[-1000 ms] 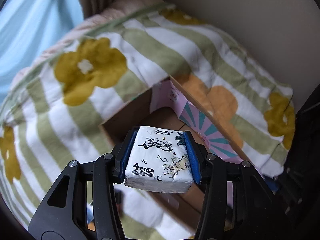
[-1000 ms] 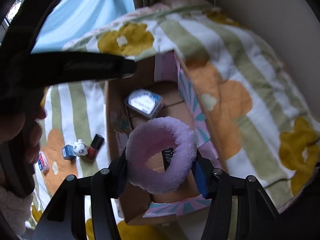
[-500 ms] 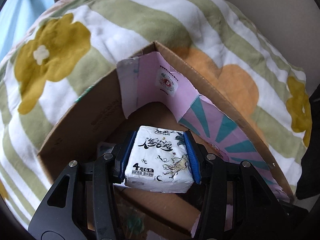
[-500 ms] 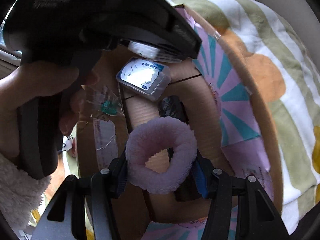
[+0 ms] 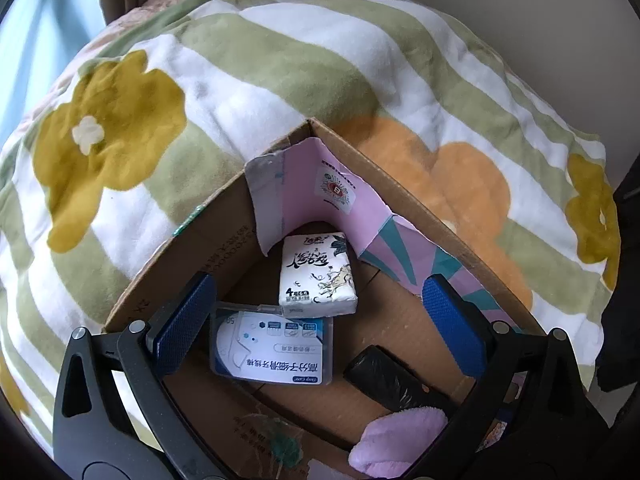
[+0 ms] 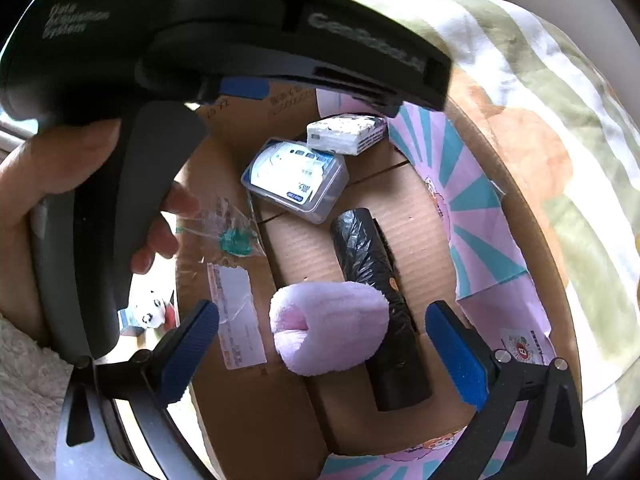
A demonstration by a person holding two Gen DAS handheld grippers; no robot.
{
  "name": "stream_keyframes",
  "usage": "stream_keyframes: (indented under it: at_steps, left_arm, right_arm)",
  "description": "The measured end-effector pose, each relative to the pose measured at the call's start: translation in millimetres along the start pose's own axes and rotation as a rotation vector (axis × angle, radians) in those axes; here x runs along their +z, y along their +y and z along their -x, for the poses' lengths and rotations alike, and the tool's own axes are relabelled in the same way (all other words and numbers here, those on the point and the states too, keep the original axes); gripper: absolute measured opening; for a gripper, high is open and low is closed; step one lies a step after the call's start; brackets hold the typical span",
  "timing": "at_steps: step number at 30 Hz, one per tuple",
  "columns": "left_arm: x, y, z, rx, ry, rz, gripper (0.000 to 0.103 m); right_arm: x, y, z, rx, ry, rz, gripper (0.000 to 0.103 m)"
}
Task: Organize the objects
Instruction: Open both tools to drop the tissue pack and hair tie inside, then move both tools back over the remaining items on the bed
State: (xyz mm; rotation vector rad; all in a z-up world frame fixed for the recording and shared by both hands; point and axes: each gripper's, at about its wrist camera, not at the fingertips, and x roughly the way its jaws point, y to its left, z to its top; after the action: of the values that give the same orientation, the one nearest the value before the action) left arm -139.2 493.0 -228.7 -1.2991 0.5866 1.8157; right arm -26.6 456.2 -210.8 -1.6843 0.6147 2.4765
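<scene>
Both releases done since half-second back: left gripper (image 5: 316,328) fingers wide, tissue pack (image 5: 318,276) dropped in box (image 5: 400,176) at 12 o'clock; right gripper (image 6: 322,350) fingers wide, pink scrunchie (image 6: 330,330) lying on box floor. Two items stowed; toys outside box pending.

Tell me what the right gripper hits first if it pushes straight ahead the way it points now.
Most likely the pink fluffy ring, lying in the cardboard box directly between the open right gripper fingers. It leans on the black roll. Depth is hard to judge, but nothing nearer shows.
</scene>
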Motion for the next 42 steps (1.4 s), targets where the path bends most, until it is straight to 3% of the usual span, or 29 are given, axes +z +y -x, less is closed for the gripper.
stream_keyframes:
  at_steps: [12,23,33,42]
  left_arm:
    - [-4.5,-0.4,35.3,-0.002,-0.030,-0.004,0.103]
    - [-23.5,1.9,128.6,0.022,-0.106,0.047,0.103]
    - [-82.6,12.8,240.2,0.082,-0.193,0.150,0.103]
    - [-165.6,51.2,336.2,0.195,-0.300,0.344,0.103]
  right_arm:
    - [2.5,1.6,32.4,-0.024,-0.007,0.007,0.103]
    - [8.0,46.2,96.5,-0.062,-0.069,0.116,0.103]
    - [-6.2,90.7,152.6,-0.036,-0.133,0.238,0.103]
    - [-23.7,142.4,185.7,-0.035,-0.177,0.383,0.103]
